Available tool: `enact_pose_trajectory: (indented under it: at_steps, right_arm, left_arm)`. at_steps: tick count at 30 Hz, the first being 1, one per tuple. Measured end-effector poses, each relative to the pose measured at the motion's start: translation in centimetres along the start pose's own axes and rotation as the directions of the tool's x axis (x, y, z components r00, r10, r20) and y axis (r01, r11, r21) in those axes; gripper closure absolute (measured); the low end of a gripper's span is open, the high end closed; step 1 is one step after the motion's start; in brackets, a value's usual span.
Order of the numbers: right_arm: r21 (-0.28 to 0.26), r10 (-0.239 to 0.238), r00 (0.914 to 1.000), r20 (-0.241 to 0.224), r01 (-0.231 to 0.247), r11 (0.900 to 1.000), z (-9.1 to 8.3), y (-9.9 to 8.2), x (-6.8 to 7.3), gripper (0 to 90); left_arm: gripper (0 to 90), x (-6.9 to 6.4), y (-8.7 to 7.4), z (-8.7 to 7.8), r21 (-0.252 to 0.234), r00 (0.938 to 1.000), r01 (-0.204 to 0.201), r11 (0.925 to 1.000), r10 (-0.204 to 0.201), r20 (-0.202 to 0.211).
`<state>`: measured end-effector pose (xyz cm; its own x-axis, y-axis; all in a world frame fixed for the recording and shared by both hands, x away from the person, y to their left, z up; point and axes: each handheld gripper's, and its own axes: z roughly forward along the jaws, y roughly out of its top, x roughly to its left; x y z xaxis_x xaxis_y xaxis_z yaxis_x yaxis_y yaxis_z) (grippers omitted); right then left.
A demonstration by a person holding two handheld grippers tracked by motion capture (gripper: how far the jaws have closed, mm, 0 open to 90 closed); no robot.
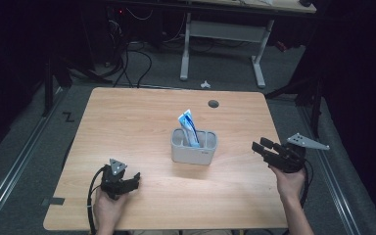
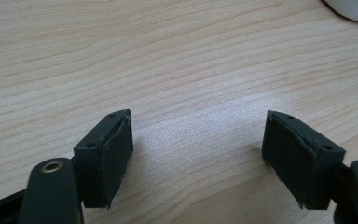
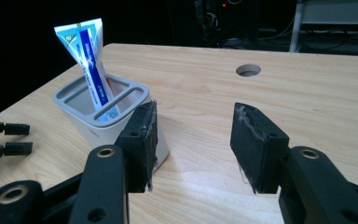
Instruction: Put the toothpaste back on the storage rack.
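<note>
A grey slotted holder [image 1: 194,146] stands mid-table with a blue and white toothpaste tube [image 1: 188,128] leaning upright in its left slot. The right gripper view shows the same holder [image 3: 103,112] and tube [image 3: 88,60] at left. My left gripper [image 1: 134,181] rests low at the front left of the table, open, jaws wide with bare wood between them [image 2: 198,144]. My right gripper [image 1: 263,147] hovers at the right edge, pointing left toward the holder, open and empty [image 3: 193,140].
A round cable hole [image 1: 213,104] sits near the table's far edge. The wooden table [image 1: 137,122] has dark floor, cables and a white desk frame [image 1: 223,44] beyond it. The left gripper [image 3: 0,140] shows at the left edge of the right gripper view.
</note>
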<state>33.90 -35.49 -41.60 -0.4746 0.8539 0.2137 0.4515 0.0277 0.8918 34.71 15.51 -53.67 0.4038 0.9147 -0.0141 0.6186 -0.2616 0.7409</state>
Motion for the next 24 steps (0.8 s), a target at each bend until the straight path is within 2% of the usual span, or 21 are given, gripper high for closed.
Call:
enact_pose_trajectory:
  at_steps: [5, 16, 24]
  right_arm:
    - [0.006, 0.001, 1.0000, 0.005, -0.001, 1.0000, 0.0, -0.5, -0.1, 51.2]
    - [-0.007, 0.042, 0.9991, 0.004, -0.042, 0.9991, -0.1, -1.6, -0.7, 51.0]
    - [0.007, 0.037, 0.9991, 0.019, -0.037, 0.9993, 0.1, -2.2, -0.7, 50.9]
  left_arm:
    - [25.1, 0.0, 0.0, 0.0, 0.000, 1.0000, 0.000, 1.0000, 0.000, 0.000]
    - [25.1, 0.0, 0.0, 0.0, 0.000, 1.0000, 0.000, 1.0000, 0.000, 0.000]
    - [25.1, 0.0, 0.0, 0.0, 0.000, 1.0000, 0.000, 1.0000, 0.000, 0.000]
